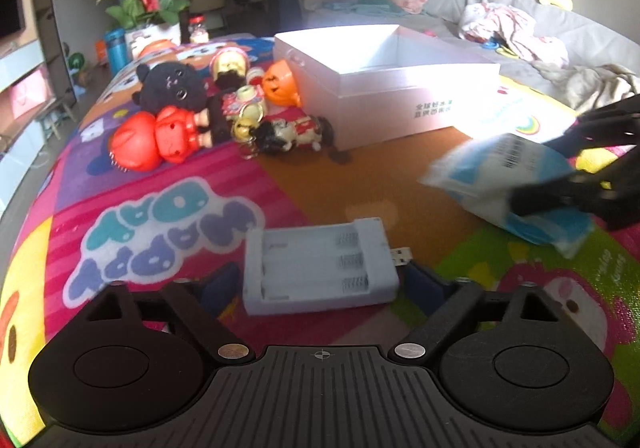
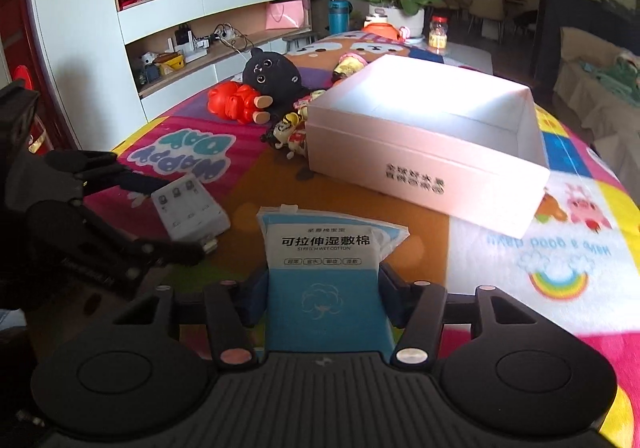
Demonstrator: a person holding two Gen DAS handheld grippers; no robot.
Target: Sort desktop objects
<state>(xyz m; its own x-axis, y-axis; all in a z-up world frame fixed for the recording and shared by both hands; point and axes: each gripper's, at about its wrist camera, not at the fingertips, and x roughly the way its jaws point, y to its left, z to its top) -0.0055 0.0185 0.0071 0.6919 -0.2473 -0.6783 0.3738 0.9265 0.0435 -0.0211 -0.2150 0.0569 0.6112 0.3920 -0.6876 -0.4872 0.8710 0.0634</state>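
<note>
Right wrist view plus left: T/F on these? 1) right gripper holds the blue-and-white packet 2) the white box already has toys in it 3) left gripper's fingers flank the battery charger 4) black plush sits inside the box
1) True: the right gripper is shut on the packet.
2) False: the white box shows nothing inside.
3) True: the left gripper has a finger on each side of the battery charger.
4) False: the black plush lies on the mat beside the box, among the dolls.
</note>
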